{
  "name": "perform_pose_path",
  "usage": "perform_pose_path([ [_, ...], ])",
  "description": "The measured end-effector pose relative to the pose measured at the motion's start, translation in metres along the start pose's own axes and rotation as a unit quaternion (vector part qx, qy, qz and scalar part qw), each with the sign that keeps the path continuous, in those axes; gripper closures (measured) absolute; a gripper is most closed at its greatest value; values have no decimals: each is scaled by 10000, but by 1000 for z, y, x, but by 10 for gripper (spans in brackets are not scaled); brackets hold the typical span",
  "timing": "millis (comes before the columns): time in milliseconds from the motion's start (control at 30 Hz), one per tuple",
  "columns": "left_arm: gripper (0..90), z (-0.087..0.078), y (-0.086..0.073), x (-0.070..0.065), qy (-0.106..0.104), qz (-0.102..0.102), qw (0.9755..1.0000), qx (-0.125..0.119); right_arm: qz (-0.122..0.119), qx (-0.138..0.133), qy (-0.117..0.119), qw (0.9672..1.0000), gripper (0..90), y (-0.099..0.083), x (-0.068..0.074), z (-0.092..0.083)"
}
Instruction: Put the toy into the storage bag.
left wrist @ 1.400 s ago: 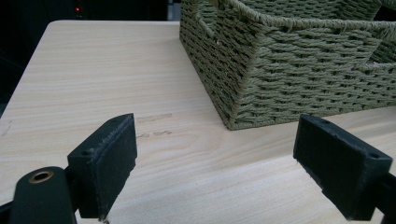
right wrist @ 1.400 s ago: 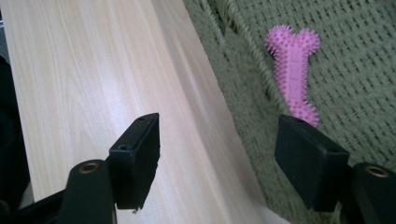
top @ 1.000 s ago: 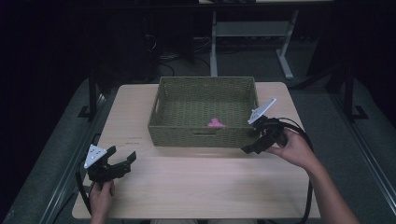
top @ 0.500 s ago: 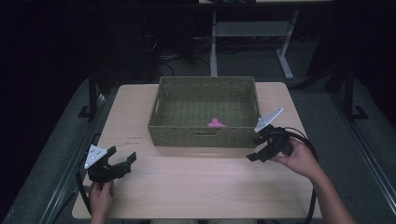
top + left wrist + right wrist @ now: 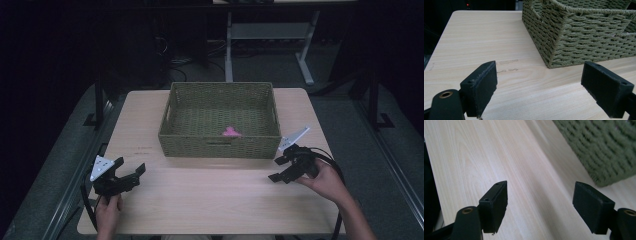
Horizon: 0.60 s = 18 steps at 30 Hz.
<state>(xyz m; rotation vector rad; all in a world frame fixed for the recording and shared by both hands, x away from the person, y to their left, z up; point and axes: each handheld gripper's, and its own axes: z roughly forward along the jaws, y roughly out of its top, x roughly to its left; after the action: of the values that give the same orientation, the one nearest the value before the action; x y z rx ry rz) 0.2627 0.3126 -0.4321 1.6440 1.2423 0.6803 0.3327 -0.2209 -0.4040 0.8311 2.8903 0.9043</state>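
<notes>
A green woven basket [image 5: 220, 146] stands at the back middle of the light wooden table [image 5: 215, 195]. A small pink object [image 5: 231, 132] lies inside it, near the front wall. My left gripper [image 5: 131, 173] rests at the table's front left, open, with nothing between its jaws. In the left gripper view the basket's corner [image 5: 579, 37] rises ahead of the open left gripper [image 5: 539, 92]. My right gripper [image 5: 278, 169] is held low just off the basket's front right corner, open and empty. Bare wood lies under the open right gripper [image 5: 540, 207] in the right gripper view, with basket weave [image 5: 604, 147] at upper right.
The table's front middle is bare wood. A black cable [image 5: 334, 165] loops behind the right hand. Beyond the table stand a white desk frame [image 5: 270, 35] and dark floor with cables. Metal rails [image 5: 390, 150] run along both sides of the table.
My right gripper has drawn back from the basket's right rim, moving down and toward the front right of the table, still open. The left gripper has stayed put.
</notes>
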Motion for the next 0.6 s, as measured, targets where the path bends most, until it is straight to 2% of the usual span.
perform_pose_path([
  [200,130,0,0,-1,-12,28,10000,28,34,-2,-22,10000,276,-14,2,1],
  [300,130,1,0,-1,-17,32,10000,35,78,86,-31,9999,276,-19,3,1],
  [600,130,1,0,0,-10,45,10000,35,158,4,-96,9998,275,-37,7,0],
])
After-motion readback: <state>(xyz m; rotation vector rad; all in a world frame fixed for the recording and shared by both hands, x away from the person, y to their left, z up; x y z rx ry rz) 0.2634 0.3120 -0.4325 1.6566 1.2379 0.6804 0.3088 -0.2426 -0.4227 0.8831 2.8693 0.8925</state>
